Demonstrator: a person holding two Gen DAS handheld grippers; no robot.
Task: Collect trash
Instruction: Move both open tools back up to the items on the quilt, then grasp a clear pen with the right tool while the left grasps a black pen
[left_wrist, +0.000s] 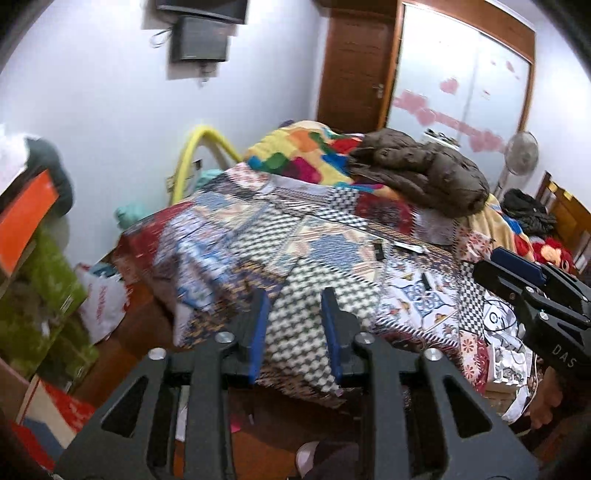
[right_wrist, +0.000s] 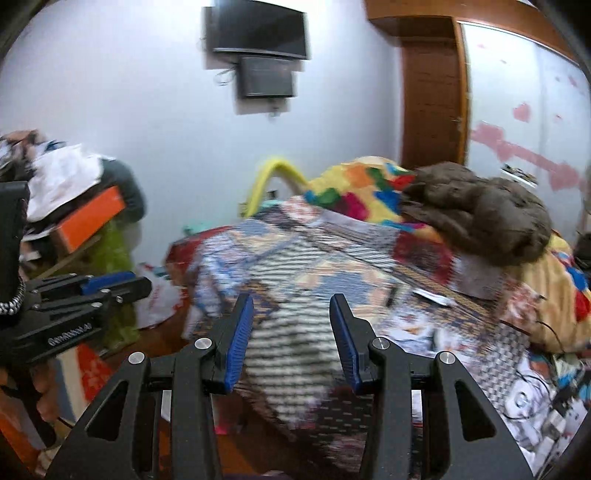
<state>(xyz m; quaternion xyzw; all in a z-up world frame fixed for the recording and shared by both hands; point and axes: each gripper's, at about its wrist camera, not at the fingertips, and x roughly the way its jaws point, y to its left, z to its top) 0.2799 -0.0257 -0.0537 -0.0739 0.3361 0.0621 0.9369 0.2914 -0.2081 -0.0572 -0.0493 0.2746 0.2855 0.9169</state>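
Blue-padded and empty, your left gripper (left_wrist: 295, 325) and right gripper (right_wrist: 291, 336) both hung with jaws apart above the patchwork quilt (left_wrist: 325, 240) on the bed.

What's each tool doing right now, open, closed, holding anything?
Left tool: open, nothing between its fingers, above the patchwork bedspread.
Right tool: open, empty, over the same bedspread.

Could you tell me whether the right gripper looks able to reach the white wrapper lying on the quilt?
Probably yes: the right gripper is open and empty, and nothing stands between it and the white wrapper on the quilt.
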